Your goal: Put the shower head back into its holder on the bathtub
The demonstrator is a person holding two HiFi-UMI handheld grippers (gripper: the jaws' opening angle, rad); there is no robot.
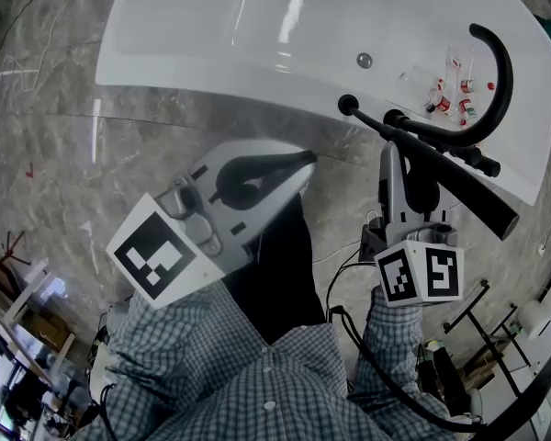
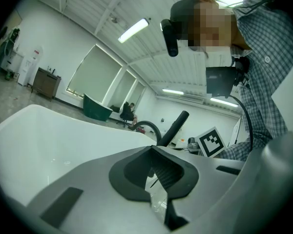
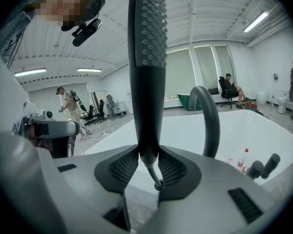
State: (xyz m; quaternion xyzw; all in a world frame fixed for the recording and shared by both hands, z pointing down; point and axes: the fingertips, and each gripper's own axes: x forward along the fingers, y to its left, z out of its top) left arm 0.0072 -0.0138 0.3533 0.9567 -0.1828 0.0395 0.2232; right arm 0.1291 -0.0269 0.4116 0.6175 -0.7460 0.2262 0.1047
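The right gripper [image 3: 147, 165] is clamped by its jaws on the lower handle of the black shower head [image 3: 147, 57], which is held slanted over the bathtub [image 1: 257, 26] rim beside the curved spout [image 1: 498, 67], while the left gripper [image 2: 156, 182] is held lower over the floor, jaws together and empty.

The shower head [image 3: 146, 57] is a long black stick with rows of small dots on its upper face. Its narrow lower end is clamped between the tongs of the right gripper [image 3: 147, 165], near the right end of the white bathtub [image 1: 211, 26].
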